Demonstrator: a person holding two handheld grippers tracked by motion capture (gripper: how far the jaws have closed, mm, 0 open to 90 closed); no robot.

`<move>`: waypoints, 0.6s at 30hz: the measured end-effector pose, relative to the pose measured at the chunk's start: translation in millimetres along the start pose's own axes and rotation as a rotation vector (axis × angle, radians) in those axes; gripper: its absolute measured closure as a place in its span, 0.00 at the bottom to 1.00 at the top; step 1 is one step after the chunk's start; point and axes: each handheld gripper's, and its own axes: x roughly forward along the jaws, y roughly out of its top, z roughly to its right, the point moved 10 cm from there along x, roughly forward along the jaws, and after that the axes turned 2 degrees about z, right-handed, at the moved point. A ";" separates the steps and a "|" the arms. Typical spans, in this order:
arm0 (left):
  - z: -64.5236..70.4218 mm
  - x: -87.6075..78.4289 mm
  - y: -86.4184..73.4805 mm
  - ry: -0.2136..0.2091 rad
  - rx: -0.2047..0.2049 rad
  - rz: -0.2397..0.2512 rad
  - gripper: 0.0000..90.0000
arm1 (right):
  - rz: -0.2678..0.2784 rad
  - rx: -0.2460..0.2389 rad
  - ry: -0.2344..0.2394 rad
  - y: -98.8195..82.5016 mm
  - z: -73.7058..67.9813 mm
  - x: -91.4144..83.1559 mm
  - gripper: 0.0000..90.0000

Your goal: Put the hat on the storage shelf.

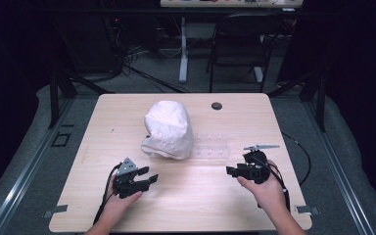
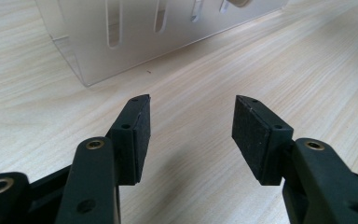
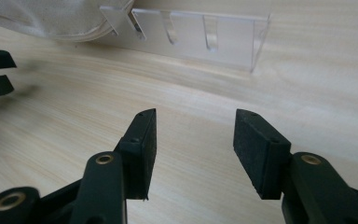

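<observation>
Clear rack [image 1: 210, 146] lies at 11 o'clock of right gripper [image 1: 231, 170], nearer; both grippers' jaws apart, empty; left gripper [image 1: 151, 175].

Partly hidden rack and bag

We see the clear hook rack [image 1: 210, 146] half covered by the white cloth bag [image 1: 168, 130]; in the right gripper view the bag [image 3: 51, 18] runs off the top edge.

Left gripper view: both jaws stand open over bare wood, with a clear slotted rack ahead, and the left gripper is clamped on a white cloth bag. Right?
Not quite. The left gripper holds nothing: the left gripper view shows its jaws apart over bare table. The clear slotted rack does lie ahead. In the high view the white cloth bag sits apart.
</observation>
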 end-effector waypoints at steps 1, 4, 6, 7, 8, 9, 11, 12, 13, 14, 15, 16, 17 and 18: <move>0.0 0.0 -0.1 0.003 0.002 -0.002 0.53 | 0.005 0.036 0.017 -3.7 1.4 2.1 0.55; -0.9 -0.2 -0.1 0.010 0.011 -0.004 0.53 | 0.002 0.074 0.025 -14.2 8.8 7.2 0.56; -1.2 0.2 0.4 0.006 0.008 0.003 0.53 | 0.007 0.057 0.000 -19.1 13.8 9.2 0.56; -1.5 0.3 0.3 0.007 0.007 0.002 0.53 | 0.014 0.058 -0.002 -21.6 15.1 9.9 0.56; -1.6 0.7 0.1 0.009 0.002 0.003 0.53 | 0.020 0.050 -0.001 -22.9 16.0 10.6 0.56; -2.3 0.9 -0.3 0.011 0.004 0.001 0.53 | 0.027 0.043 -0.009 -24.8 17.3 11.5 0.56; -3.0 1.5 -0.9 0.015 0.006 -0.002 0.53 | 0.045 0.031 -0.024 -28.1 19.9 14.1 0.55; -3.1 1.9 -1.2 0.016 0.007 -0.002 0.53 | 0.054 0.024 -0.027 -29.8 20.7 16.1 0.55; -2.9 2.1 -1.4 0.017 0.003 -0.002 0.53 | 0.061 0.015 -0.027 -32.0 21.5 18.2 0.55; -2.5 2.3 -1.6 0.017 0.002 -0.003 0.53 | 0.069 0.016 -0.025 -33.0 21.6 19.7 0.55; -2.3 2.3 -1.8 0.016 0.006 -0.006 0.53 | 0.077 0.019 -0.019 -34.5 21.5 21.3 0.55; -2.1 2.7 -1.7 0.017 0.008 -0.004 0.53 | 0.090 0.019 -0.019 -35.5 21.8 22.5 0.54; -2.4 2.6 -2.0 0.022 0.014 -0.009 0.53 | 0.108 0.007 -0.022 -35.8 22.4 23.5 0.54; -2.0 3.0 -2.3 0.022 0.012 -0.010 0.53 | 0.123 -0.011 -0.033 -36.5 23.7 23.8 0.54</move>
